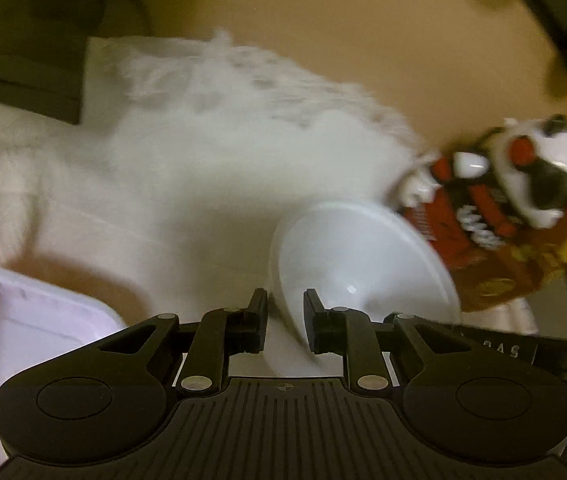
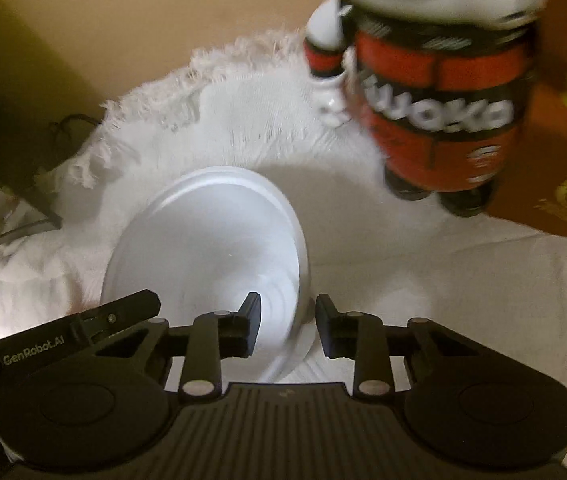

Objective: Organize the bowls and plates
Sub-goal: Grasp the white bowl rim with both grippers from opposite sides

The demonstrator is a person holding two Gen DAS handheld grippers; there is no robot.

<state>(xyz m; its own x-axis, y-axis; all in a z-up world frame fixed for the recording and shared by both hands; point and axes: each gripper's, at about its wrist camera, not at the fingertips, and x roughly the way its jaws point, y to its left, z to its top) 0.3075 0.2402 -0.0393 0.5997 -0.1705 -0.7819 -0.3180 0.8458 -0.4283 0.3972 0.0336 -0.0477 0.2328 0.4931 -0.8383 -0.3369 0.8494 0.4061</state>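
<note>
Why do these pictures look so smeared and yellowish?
Left wrist view: motion blur smears the fringed white cloth and the figurine; warm, dim light. Right wrist view: the white bowl is sharper, the figurine's lettering streaked, and fisheye bends the edges.

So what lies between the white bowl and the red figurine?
Only bare white cloth, in the right wrist view, between the white bowl and the red figurine.

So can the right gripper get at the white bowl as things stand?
Likely yes: the white bowl already has its rim between the fingers of the right gripper, with nothing in between. The left gripper holds the rim further round, clear of it.
</note>
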